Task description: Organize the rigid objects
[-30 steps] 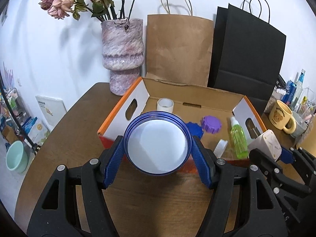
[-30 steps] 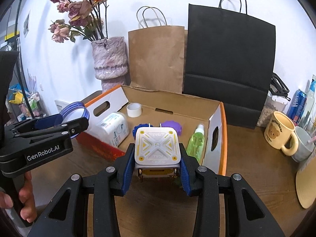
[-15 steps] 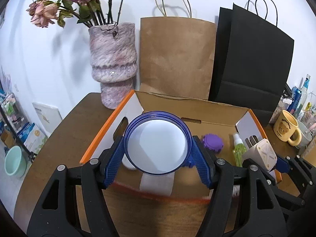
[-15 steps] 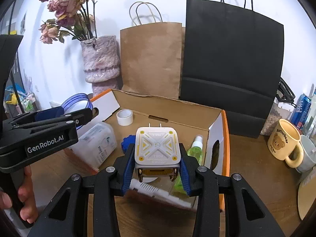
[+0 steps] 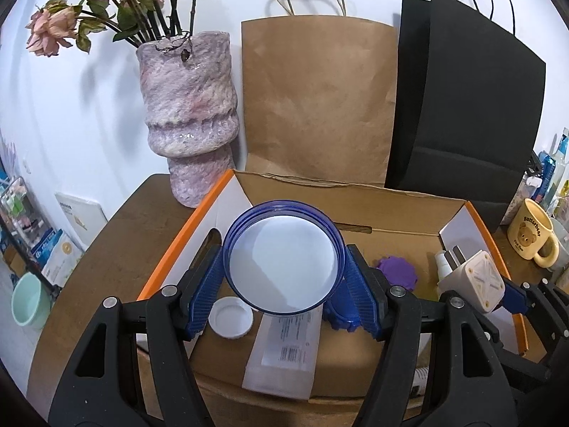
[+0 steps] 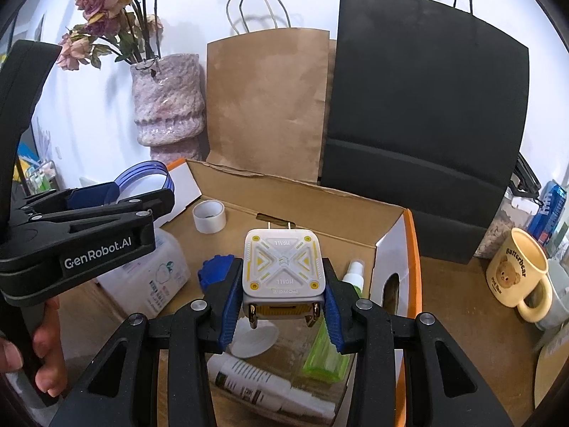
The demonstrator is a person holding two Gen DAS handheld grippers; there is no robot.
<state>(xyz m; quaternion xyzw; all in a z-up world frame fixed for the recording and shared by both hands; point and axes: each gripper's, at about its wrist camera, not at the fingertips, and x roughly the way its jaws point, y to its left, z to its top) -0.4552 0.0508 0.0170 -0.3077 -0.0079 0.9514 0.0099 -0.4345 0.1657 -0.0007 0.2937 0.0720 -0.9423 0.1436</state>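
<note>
My left gripper point(image 5: 283, 277) is shut on a round blue-rimmed lid point(image 5: 282, 256) and holds it above the left part of an open cardboard box point(image 5: 355, 197). My right gripper point(image 6: 282, 302) is shut on a white and yellow power adapter point(image 6: 283, 267), held over the box's point(image 6: 284, 186) right half; the adapter also shows in the left wrist view point(image 5: 474, 281). In the box lie a tape roll point(image 6: 209, 216), a clear wipes tub point(image 6: 153, 277), a blue gear-shaped lid point(image 6: 215, 272), a purple lid point(image 5: 396, 272), a green spray bottle point(image 6: 329, 345) and a white tube point(image 6: 263, 384).
A pink vase point(image 5: 188, 117) with dried flowers, a brown paper bag point(image 5: 318, 103) and a black paper bag point(image 5: 466, 117) stand behind the box. A yellow bear mug point(image 6: 517, 275) stands on the wooden table at the right. A white cap point(image 5: 231, 316) lies in the box.
Both grippers have moved forward over the box with their loads still held. The box's contents now lie below and closer.
</note>
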